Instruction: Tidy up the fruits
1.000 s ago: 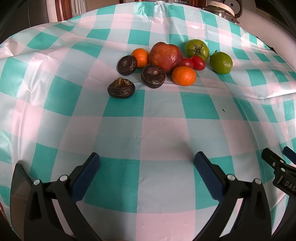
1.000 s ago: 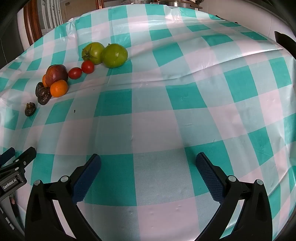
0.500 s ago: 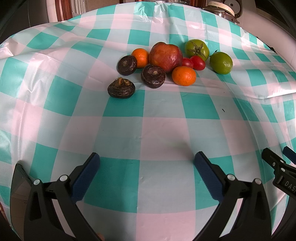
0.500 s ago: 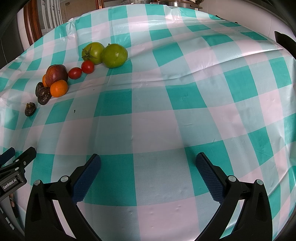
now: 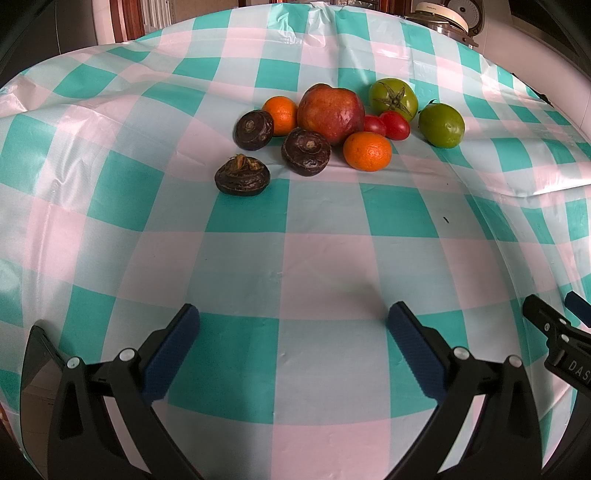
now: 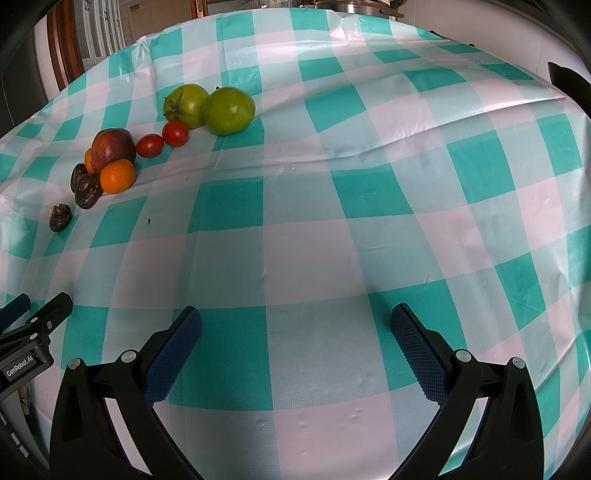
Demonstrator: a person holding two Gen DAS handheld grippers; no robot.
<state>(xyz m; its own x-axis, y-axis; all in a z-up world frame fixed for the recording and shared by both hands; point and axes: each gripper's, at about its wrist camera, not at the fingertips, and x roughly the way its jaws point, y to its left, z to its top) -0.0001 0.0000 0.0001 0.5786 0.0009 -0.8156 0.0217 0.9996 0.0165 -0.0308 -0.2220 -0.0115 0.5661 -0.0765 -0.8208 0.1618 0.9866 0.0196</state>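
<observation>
Left gripper: Your left gripper point(image 5: 291, 347), black-framed with blue ribbed pads, hung with its jaws wide apart and nothing between them, low over the checked cloth and well short of the fruit.
Right gripper: Your right gripper point(image 6: 295, 350), of the same build, was also spread and empty, over bare cloth, with the fruit far off to its left.
Open room: The teal, pink and white checked plastic tablecloth point(image 5: 295, 258) lay bare between both grippers and the cluster, so approach space was ample on the near side and to the right.
Nearest piece: The dark brown flattened water chestnut with a dry tuft point(image 5: 242, 175) sat apart from the rest; it was the safest first pick.
Cluster risk: The large red apple point(image 5: 330, 110) touched or nearly touched two orange mandarins point(image 5: 366, 150), two more dark chestnuts point(image 5: 306, 150) and two small red tomatoes point(image 5: 394, 124). A wide jaw pushed in there would likely knock a neighbour rolling.
Rolling risk: The two green tomatoes point(image 5: 441, 124) were round on slick plastic; a glancing pad could send one away.
Cloth risk: Creases ran across the cloth beside the fruit; a dragged pad could snag and shift it.
Far edge: The table edge lay beyond the fruit, with kitchen appliances point(image 5: 447, 14) behind; pushes away from you were judged hazardous.
</observation>
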